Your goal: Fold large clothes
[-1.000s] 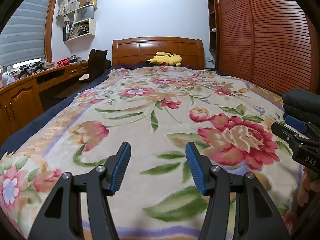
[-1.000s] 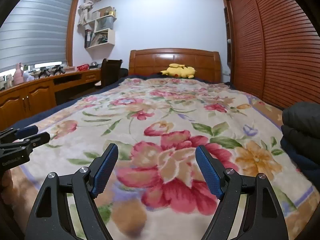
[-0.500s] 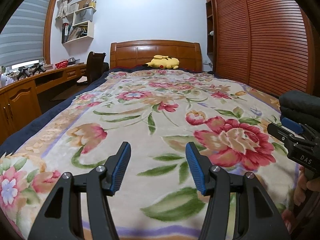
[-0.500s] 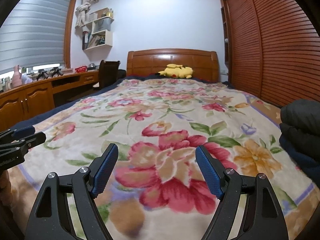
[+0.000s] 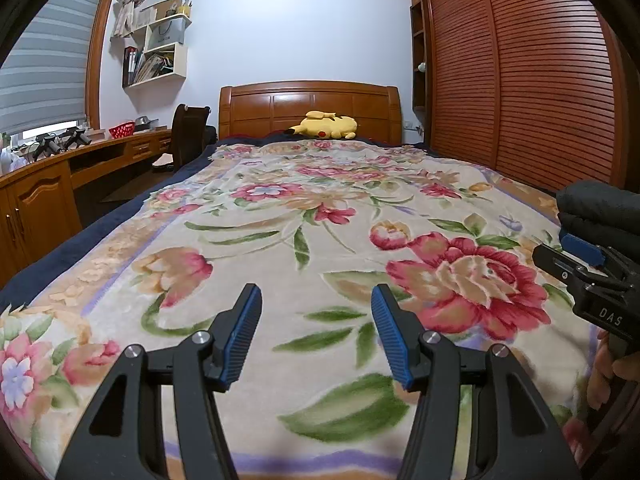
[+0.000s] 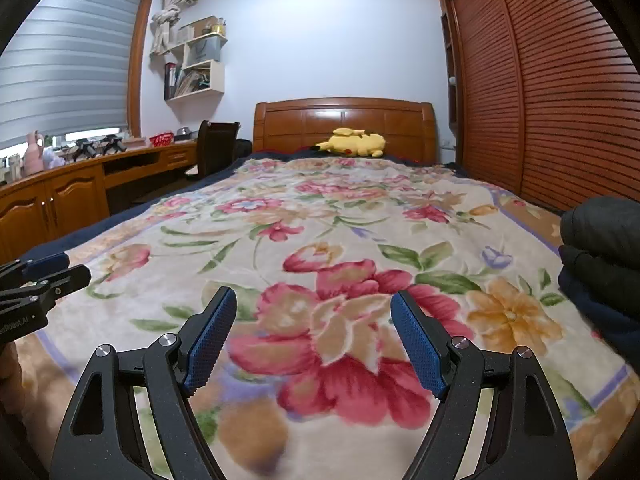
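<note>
1. Over the foot of the floral blanket (image 5: 304,216), I held left gripper (image 5: 316,324) partly open and right gripper (image 6: 314,334) wide, both empty, ready to reach.
2. Dark folded clothes (image 6: 600,256) sat stacked at the blanket's right edge, likely kept clear of the folding space.

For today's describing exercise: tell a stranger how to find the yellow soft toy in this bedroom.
Start at the bed with the flowered blanket and follow it to the wooden headboard at the far end. The yellow soft toy lies flat just before it, the only plain bright-yellow thing against brown wood and busy flowers.
</note>
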Motion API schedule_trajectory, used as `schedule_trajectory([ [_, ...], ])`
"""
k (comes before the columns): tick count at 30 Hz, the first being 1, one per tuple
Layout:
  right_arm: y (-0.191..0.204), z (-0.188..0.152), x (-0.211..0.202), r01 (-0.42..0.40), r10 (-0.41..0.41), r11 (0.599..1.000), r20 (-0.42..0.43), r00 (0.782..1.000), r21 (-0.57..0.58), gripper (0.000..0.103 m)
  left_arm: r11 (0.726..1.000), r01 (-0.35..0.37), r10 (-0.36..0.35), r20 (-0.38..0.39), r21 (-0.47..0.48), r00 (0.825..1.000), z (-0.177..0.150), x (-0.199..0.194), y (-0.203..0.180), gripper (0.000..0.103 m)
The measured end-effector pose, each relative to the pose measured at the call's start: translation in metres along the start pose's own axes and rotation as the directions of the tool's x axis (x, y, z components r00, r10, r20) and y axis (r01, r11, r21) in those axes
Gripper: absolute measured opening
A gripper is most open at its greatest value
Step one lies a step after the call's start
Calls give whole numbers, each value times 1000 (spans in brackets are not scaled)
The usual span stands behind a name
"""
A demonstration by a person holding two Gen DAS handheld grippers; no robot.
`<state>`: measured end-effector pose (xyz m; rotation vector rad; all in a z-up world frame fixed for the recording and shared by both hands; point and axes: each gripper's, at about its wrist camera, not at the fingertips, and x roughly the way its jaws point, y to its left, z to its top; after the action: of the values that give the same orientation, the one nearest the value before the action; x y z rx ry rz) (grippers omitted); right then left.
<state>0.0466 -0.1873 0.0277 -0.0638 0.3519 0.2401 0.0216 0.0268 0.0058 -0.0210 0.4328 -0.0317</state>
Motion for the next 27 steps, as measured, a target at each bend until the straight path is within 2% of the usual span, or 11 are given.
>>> schedule_trajectory([
  [27, -2, -1, 1, 0, 0, 1000, 2, 1000, 1, 81, 1000, -4, 4, 4, 3, 1000, 0, 0, 4, 56],
])
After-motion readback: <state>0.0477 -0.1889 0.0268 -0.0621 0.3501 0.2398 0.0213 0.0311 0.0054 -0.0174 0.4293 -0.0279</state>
